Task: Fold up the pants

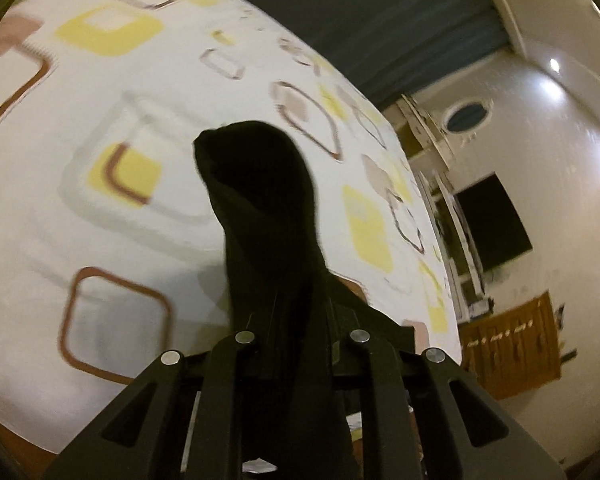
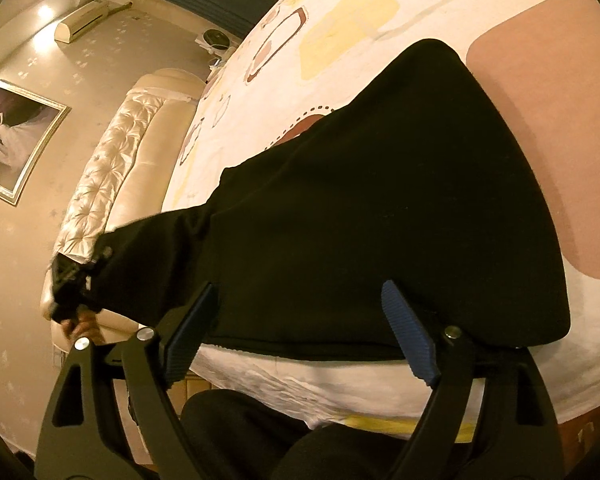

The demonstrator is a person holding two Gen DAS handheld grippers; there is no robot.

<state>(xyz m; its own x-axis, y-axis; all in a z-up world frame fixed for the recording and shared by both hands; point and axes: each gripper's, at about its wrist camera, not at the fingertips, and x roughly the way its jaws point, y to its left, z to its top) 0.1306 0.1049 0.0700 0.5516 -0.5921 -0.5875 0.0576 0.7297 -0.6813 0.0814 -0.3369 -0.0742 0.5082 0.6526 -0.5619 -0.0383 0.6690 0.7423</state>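
Two hand-held grippers work over a pair of black pants (image 2: 380,216) spread on a bed (image 2: 380,12) whose white sheet is printed with yellow, brown and pink rounded squares. Left gripper (image 1: 296,308): its fingers are clenched tight on a bunch of the black cloth, which rises in front of the camera as a dark, folded column above the patterned sheet; the pads themselves are hidden by the fabric. Seen from the right wrist, this same gripper appears at the far left, beside the tufted cream headboard (image 2: 112,184), with one end of the pants drawn up off the bed toward it and a hand (image 2: 86,324) partly visible below. Right gripper (image 2: 296,320): its fingers are spread wide and released, with the blue ribbed pads (image 2: 410,336) standing either side of the near hem of the pants; the cloth lies between them, but neither pad presses on it. The broad part of the garment lies flat on the sheet in front of this gripper, covering part of a pink patch and a brown patch of the print, and narrows toward the lifted end. Background: a framed picture (image 2: 16,140) on the pale wall, an air-conditioning unit (image 2: 82,20) above it, dark curtains (image 1: 360,12) beyond the bed, and a wooden cabinet (image 1: 516,344) by the far wall.
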